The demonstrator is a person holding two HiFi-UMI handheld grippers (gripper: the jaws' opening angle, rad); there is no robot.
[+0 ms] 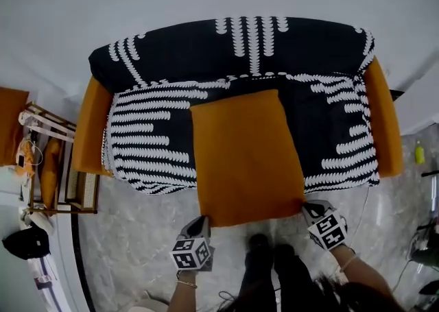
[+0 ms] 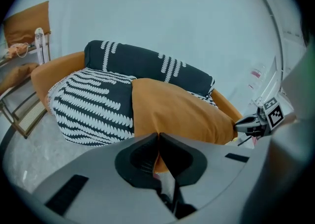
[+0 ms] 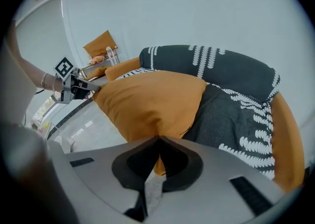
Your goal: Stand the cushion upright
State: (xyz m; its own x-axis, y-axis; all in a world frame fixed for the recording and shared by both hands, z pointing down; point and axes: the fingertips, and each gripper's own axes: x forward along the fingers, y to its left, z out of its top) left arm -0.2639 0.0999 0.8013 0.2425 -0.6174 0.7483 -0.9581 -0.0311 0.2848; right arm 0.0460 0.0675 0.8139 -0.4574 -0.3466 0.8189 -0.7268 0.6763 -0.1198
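Note:
A large orange cushion (image 1: 245,155) lies tilted across the sofa seat, its near edge lifted out over the front of the sofa. My left gripper (image 1: 204,221) is shut on the cushion's near left corner (image 2: 156,144). At the near right corner (image 3: 158,154), my right gripper (image 1: 309,207) is shut on the fabric too. In the left gripper view the cushion (image 2: 177,112) spans across to the right gripper (image 2: 256,123). The right gripper view shows the cushion (image 3: 150,102) reaching to the left gripper (image 3: 86,87).
The sofa (image 1: 236,57) has orange arms and a black throw with white patterns. A wooden rack (image 1: 51,166) with orange cushions stands at the left. The person's legs and shoes (image 1: 271,256) are on the marble floor before the sofa. A white wall is behind.

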